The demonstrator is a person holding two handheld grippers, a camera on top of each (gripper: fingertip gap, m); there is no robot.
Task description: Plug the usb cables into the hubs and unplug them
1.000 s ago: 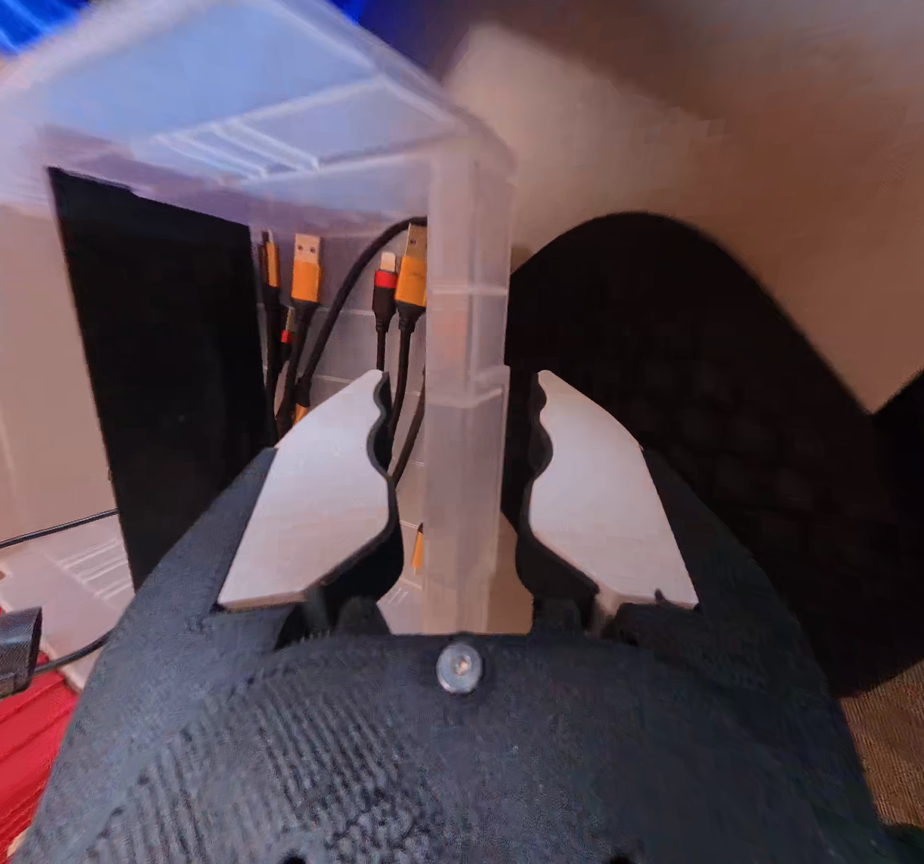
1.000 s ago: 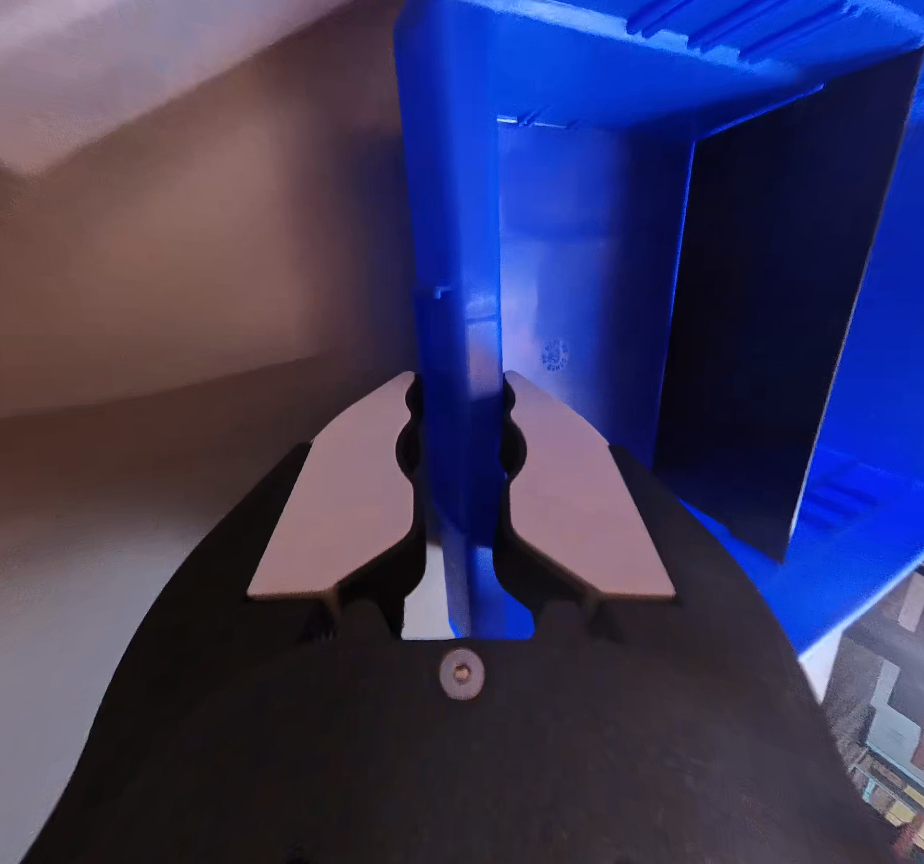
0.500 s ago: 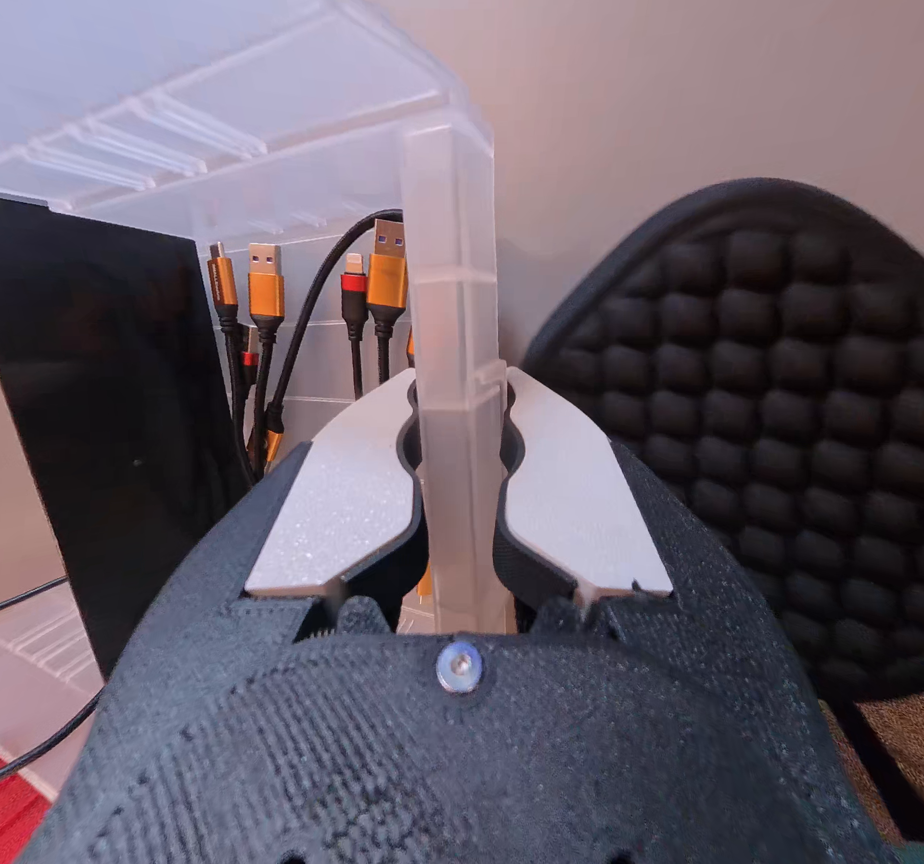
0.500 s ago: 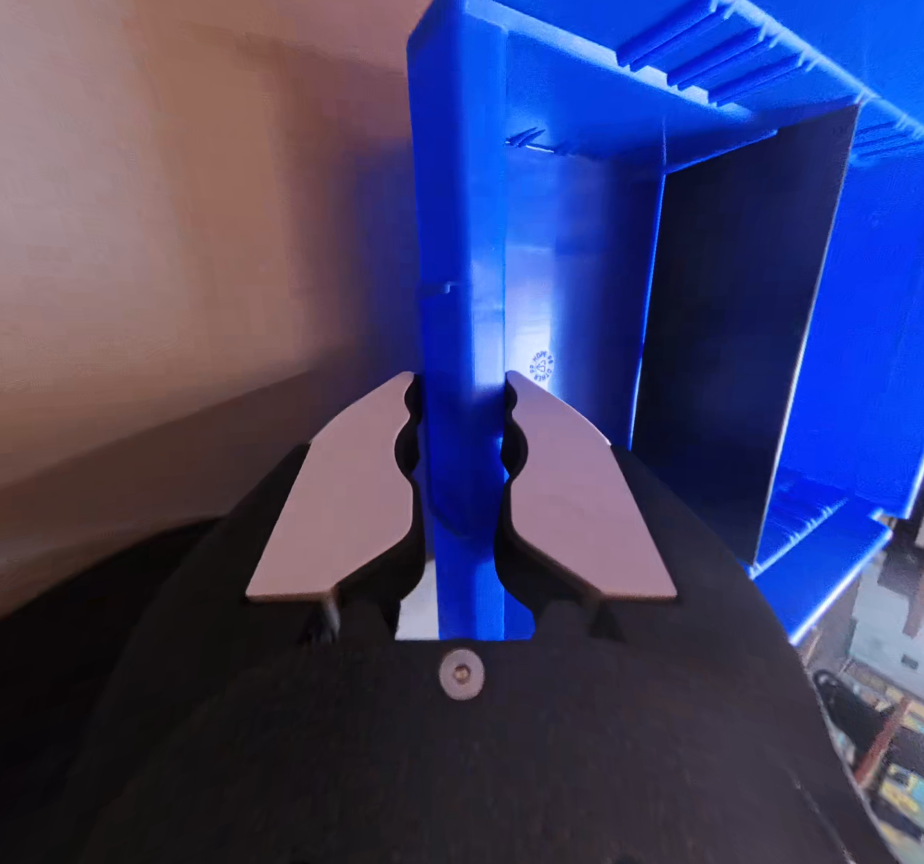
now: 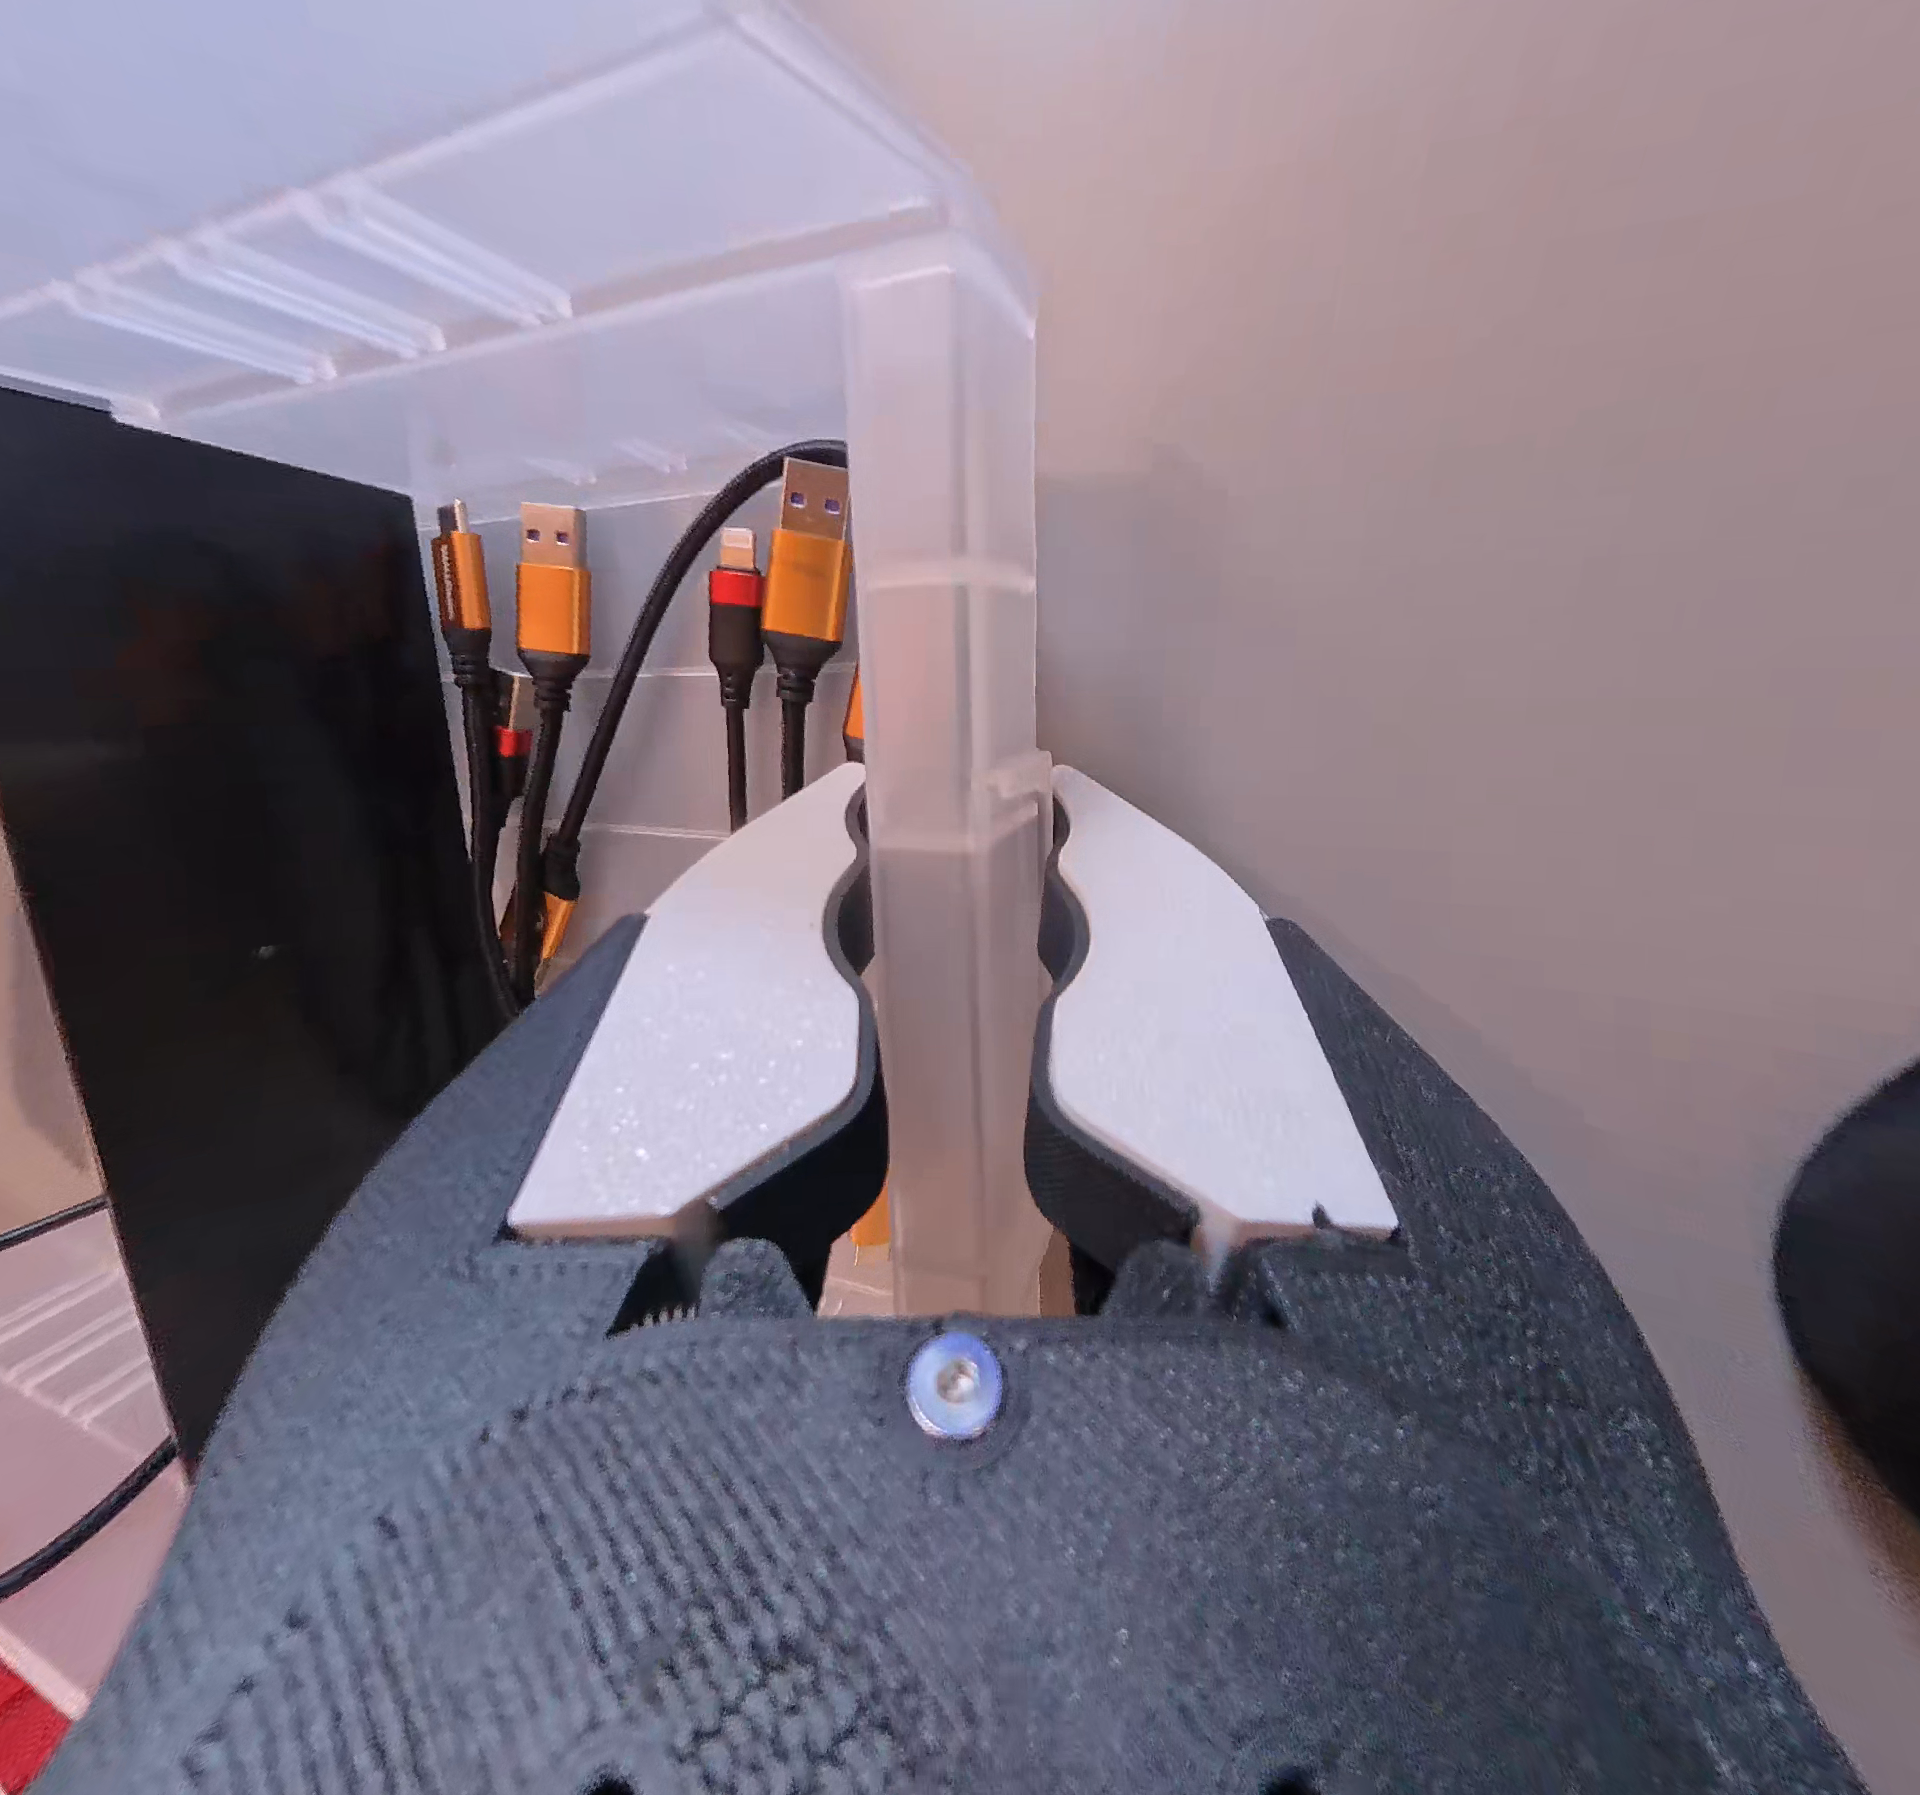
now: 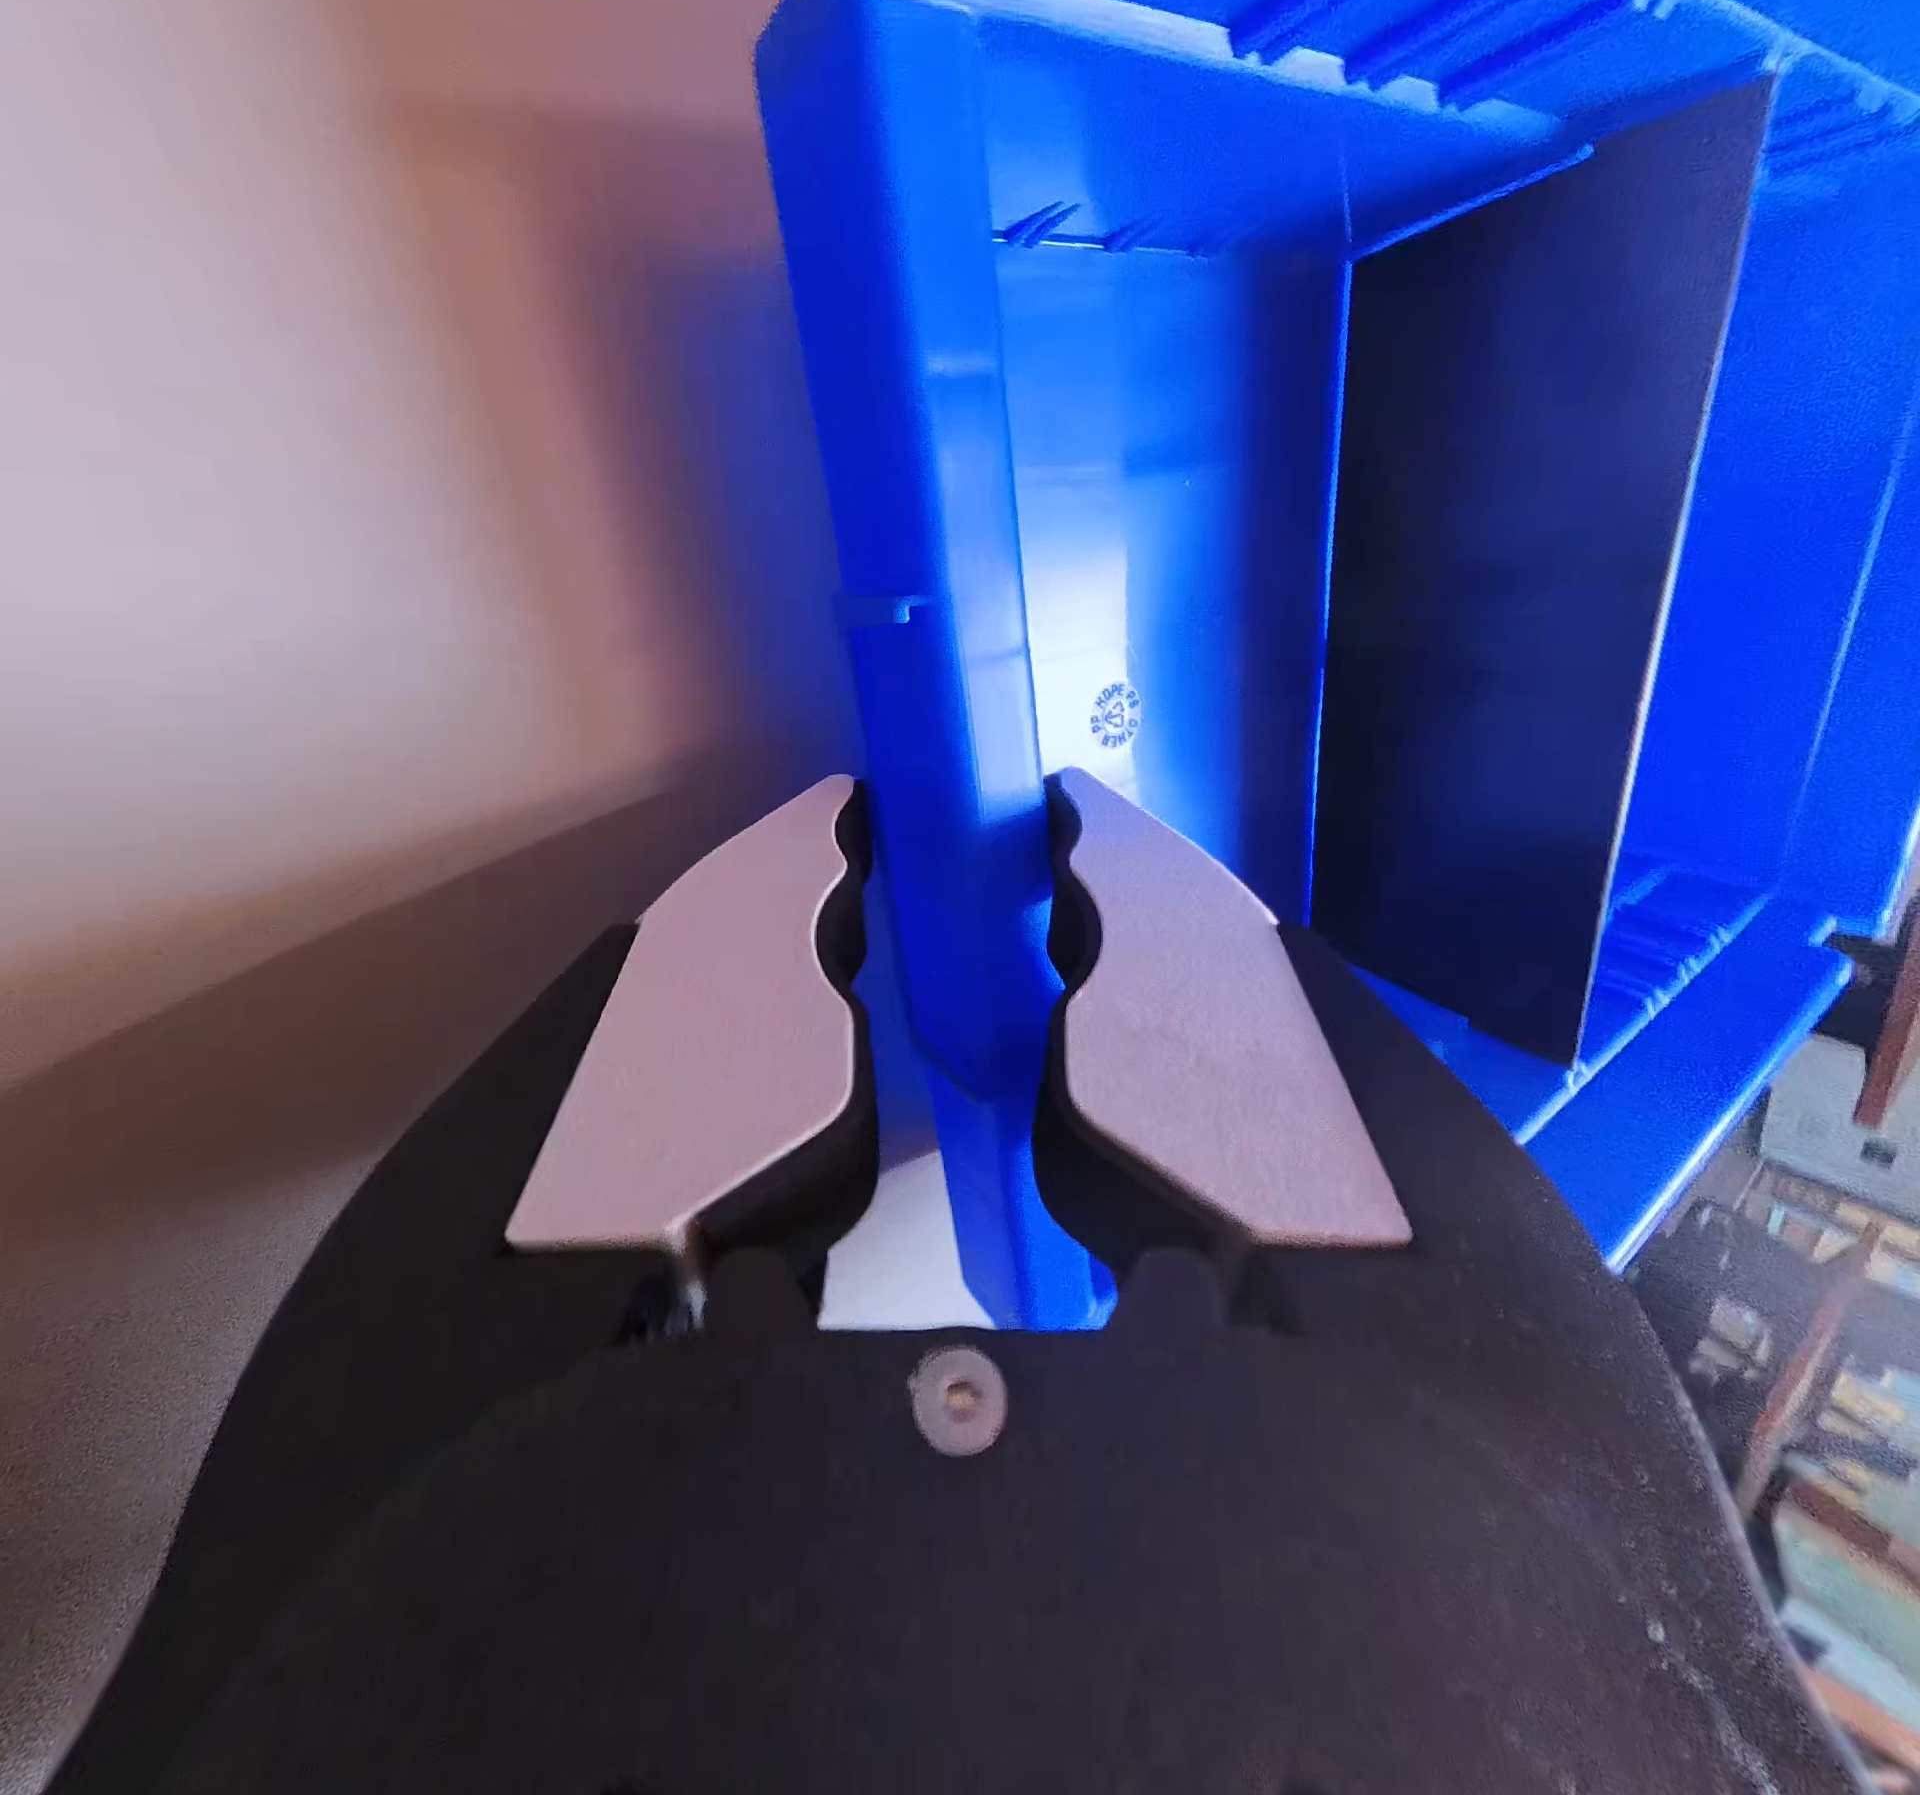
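Clear bin [image 5: 940, 550]: wall clamped between the left gripper [image 5: 954, 789] jaws.
USB cables [image 5: 795, 592]: inside it, orange plugs upright.
Blue bin [image 6: 935, 519]: wall pinched by the right gripper [image 6: 951, 789].

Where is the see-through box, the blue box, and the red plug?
see-through box [image 5: 940, 540], left wrist view, its rim.
blue box [image 6: 935, 457], right wrist view, its near wall.
red plug [image 5: 736, 594], left wrist view, its red collar.
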